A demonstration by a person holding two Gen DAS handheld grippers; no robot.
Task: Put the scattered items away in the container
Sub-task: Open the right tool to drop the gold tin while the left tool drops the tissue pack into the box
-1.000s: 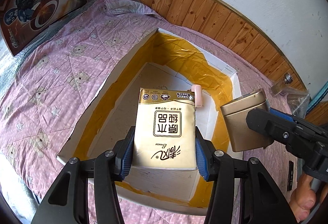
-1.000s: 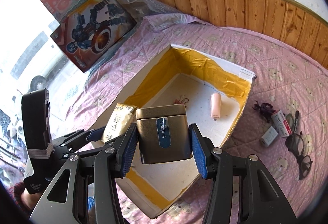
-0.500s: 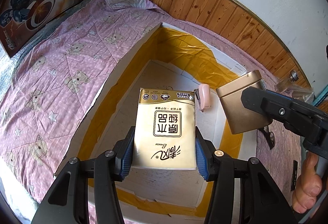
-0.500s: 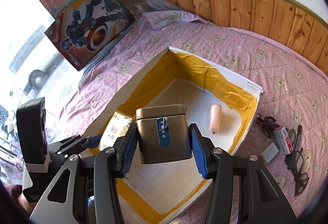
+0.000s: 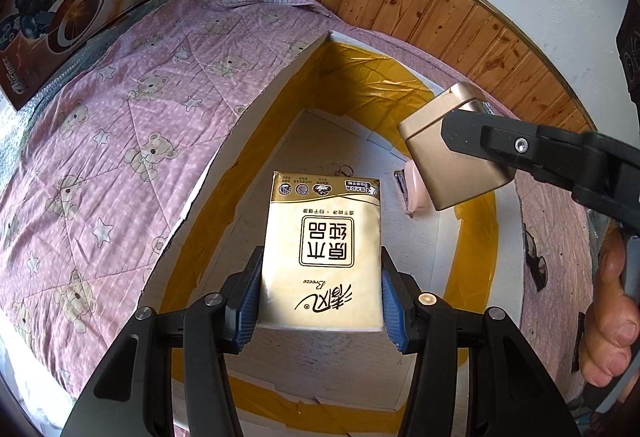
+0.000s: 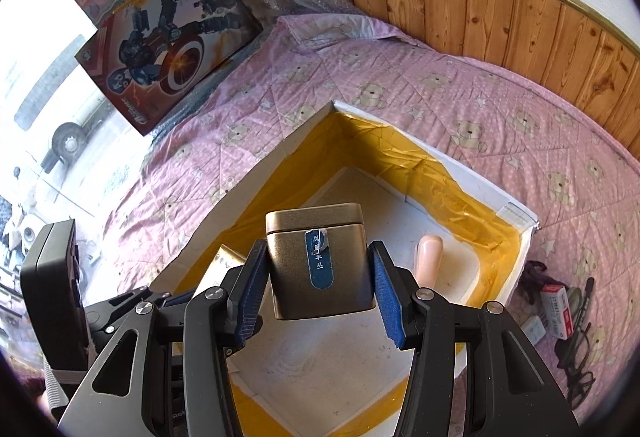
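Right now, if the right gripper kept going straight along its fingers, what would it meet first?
Probably the box floor: the right gripper, shut on the tin, points into it. Depth is unclear.

Both my wrist cameras look steeply down past my jaws, close above the open box (image 5: pixel 256 109) on the bed (image 5: pixel 120 125). Left views from its left edge, right from the near-right; both share the box (image 6: pixel 480 173) interior.
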